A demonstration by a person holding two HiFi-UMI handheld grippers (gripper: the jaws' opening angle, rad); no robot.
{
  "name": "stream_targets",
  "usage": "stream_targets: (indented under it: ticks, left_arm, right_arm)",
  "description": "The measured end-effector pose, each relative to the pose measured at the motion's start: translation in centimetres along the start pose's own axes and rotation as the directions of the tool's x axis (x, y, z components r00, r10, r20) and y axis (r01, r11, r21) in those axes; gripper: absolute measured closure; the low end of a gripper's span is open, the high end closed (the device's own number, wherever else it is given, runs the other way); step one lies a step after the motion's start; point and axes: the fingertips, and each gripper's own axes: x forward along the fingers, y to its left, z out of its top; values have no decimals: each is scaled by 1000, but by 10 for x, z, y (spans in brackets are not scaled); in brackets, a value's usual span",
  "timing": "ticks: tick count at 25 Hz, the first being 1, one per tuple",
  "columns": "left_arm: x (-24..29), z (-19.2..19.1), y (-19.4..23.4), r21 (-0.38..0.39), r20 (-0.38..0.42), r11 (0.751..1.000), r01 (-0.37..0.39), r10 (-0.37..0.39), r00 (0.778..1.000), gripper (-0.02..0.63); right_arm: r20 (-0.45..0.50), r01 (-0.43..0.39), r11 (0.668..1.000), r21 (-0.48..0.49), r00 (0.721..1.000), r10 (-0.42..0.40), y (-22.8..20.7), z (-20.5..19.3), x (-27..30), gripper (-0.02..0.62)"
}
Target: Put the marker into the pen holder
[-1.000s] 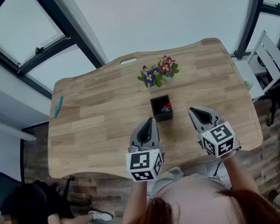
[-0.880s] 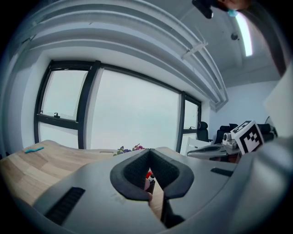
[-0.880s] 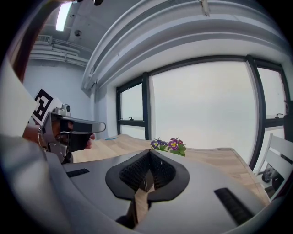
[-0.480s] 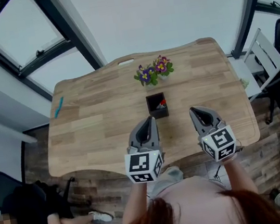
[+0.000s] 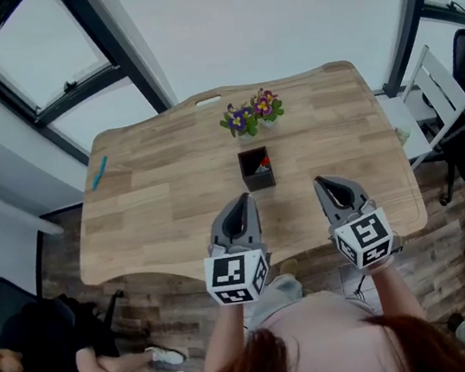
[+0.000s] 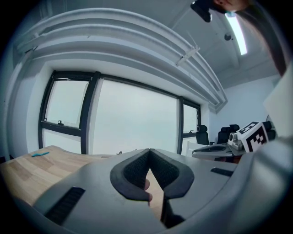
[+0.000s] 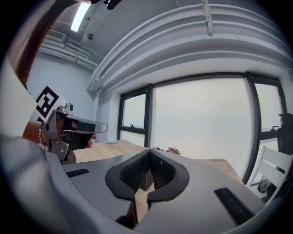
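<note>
A black square pen holder point(image 5: 256, 168) stands on the wooden table point(image 5: 158, 210) near its middle, with a red-tipped marker point(image 5: 263, 164) inside it. Both grippers hover over the table's near edge, short of the holder. My left gripper point(image 5: 241, 201) is shut with nothing in it; its pads point(image 6: 137, 171) meet at the tips. My right gripper point(image 5: 327, 183) is also shut and empty, with its pads point(image 7: 158, 171) touching. In the right gripper view the holder point(image 7: 145, 179) shows only as a dark sliver behind the jaws.
A small pot of purple and pink flowers point(image 5: 252, 116) stands just beyond the holder. A teal pen point(image 5: 98, 174) lies at the table's far left. Chairs point(image 5: 457, 114) stand to the right of the table, and a seated person point(image 5: 42, 364) is at the lower left.
The view has shifted so the holder and flowers sit slightly farther up and left. Both grippers stay shut and low at the table's near edge.
</note>
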Motion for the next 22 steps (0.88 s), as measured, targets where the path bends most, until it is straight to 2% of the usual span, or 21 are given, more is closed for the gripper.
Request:
stream_targets:
  ticks: [5,22]
  left_arm:
    - [-14,5,-4,-14,19,1000,-18,18,1000,604]
    - [-39,8,-26,-24,28,1000,-9,10,1000,604]
  right_arm:
    - [19,8,1000,3,1000,-8,2,5,-16,595]
    - [41,-13,1000,-12,999,13,10,9,-53,595]
